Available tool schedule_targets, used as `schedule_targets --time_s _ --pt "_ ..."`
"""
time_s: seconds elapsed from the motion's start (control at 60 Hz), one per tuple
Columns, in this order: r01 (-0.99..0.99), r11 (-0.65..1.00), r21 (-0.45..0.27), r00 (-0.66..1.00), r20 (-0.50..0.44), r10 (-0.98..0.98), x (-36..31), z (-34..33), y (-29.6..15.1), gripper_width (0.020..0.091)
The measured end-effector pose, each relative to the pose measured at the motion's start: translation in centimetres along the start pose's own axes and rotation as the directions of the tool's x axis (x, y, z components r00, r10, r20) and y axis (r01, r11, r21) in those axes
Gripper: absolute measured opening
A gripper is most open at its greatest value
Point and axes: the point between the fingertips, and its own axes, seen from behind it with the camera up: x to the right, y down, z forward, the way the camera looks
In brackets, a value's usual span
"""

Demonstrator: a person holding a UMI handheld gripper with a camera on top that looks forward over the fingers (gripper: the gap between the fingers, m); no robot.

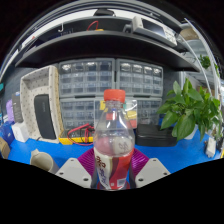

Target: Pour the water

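Now gripper [112, 172] clamps capped bottle [114, 140], upright above blue surface [175, 155]; next prob needs cap off, then tilt.

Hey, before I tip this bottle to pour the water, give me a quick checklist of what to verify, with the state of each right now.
1. Bottle in the claw: ok, it sits between the two fingers with the pink pads against its sides.
2. Bottle upright: ok, it stands vertical.
3. Cap removed: not ok, the red cap is on the neck.
4. Water in the bottle: cannot tell, the fill level does not show clearly.
5. Receiving cup or glass in sight: not ok, none shows on the blue table.
6. Clear of the plant: ok, it stands off to the side beyond the bottle.
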Motion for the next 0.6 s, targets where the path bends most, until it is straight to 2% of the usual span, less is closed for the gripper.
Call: schedule_targets --time_s 0.117,0.283,0.4,0.6 --pt "-0.009 0.999 0.030 1.000 0.005 0.009 0.0 -0.1 0.0 0.0461" --pt "0.001 1.000 0.029 1.000 0.001 -0.001 0.0 -0.8 0.3 0.0545" --pt "0.016 0.996 -0.089 1.000 -0.005 -0.016 0.1 -0.9 3.2 0.0753" --pt "-0.008 0.992 -0.129 1.000 -0.012 0.007 -0.2 -4.2 4.6 0.0772"
